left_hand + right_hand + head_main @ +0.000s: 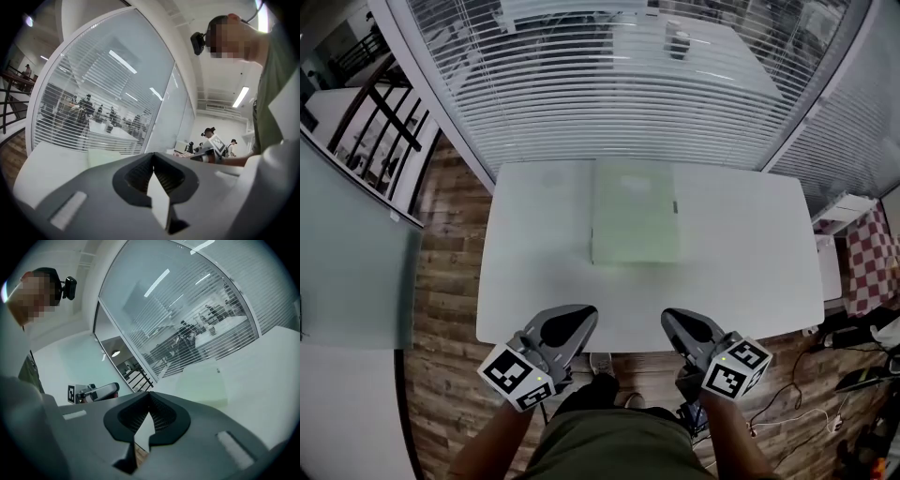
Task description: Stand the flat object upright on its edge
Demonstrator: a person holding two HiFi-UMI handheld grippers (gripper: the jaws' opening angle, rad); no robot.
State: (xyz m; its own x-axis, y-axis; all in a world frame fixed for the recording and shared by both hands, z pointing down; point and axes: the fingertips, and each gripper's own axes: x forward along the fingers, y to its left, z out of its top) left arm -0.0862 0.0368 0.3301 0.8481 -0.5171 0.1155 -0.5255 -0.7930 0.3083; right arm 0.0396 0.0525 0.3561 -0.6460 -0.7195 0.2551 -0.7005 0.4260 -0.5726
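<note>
Office test bench, head view: a pale green flat object (pixel 637 214) lies flat on the white surface (pixel 534 281), near the far edge at 12 o'clock, with a small dark tab on its 3 o'clock side. The left tongs (pixel 574 323) and right tongs (pixel 680 328) hang over the near edge at 7 and 5 o'clock. They are well apart from the object, with only bare surface between them and it.

The gripper views settle what the head view cannot. The left tongs (pixel 152 157) are closed tip to tip on nothing but themselves, and so are the right tongs (pixel 149 395). From the left gripper view the flat object (pixel 105 157) sits at 11 o'clock beyond the tips. From the right gripper view it (pixel 201 385) sits at 1 o'clock. These low views also show people (pixel 86 105) behind the blinds (pixel 93 84), the head camera (pixel 198 41) and a marker cube (pixel 216 142) on the opposite tongs.

The head view adds the wood floor (pixel 441 281), a railing (pixel 384 112) at 10 o'clock, a red-checked cloth (pixel 867 258) at 3 o'clock and cables (pixel 811 412) at 4 o'clock.
</note>
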